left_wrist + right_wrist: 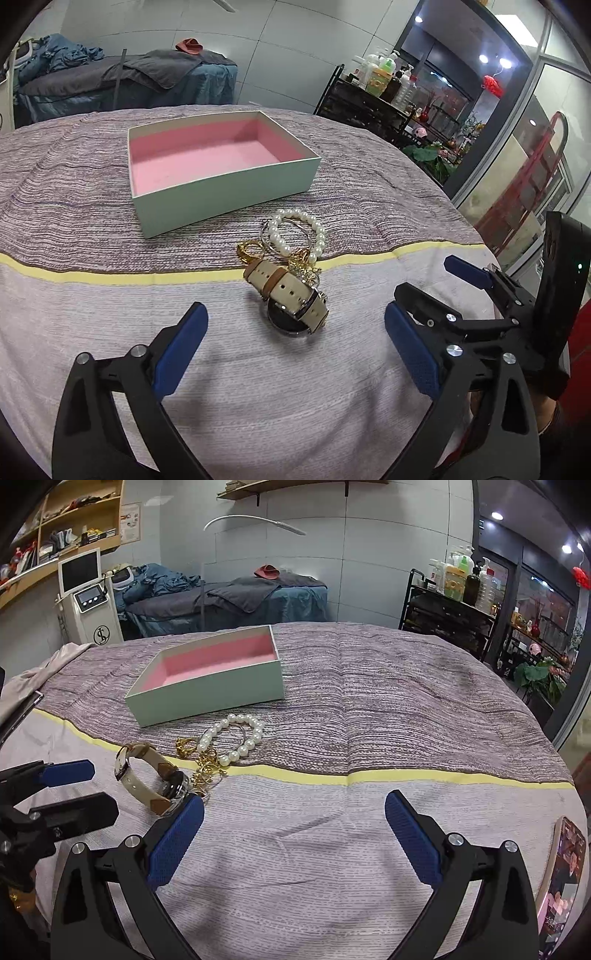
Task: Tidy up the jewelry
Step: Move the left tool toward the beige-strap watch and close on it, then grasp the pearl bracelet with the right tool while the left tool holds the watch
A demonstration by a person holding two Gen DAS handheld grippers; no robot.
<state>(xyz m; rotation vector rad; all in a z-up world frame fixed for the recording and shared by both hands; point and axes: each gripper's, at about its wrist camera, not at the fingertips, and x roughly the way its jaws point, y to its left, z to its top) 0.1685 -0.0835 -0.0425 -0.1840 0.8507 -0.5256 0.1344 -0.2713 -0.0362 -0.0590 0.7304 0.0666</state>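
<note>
A small heap of jewelry lies on the striped cloth (pixel 110 206) near the middle of the left wrist view, just below the open box (pixel 221 184) with its pink lining. Nearest the camera stands the watch (pixel 291 295), its beige strap looped up on edge over the dark round face. Behind it sit the pearl bracelet (pixel 299 234) and a tangle of gold pieces (pixel 255 253), touching one another.

The left gripper (pixel 295 339) hangs with its jaws spread wide on either side of the watch, nothing between the blue pads pressing yet. The right gripper (pixel 293 834) is likewise spread and empty, low in its own view; its left pad sits just beside the watch (pixel 147 775).

The watch looks like the heaviest piece, with a stiff case and a springy strap; I would pinch across the strap loop, since the glass face seems slippery. The pearls (pixel 232 734) are light and roll easily, and the fine gold chains (pixel 203 764) probably snag on neighbours, so lifting one may drag others.
</note>
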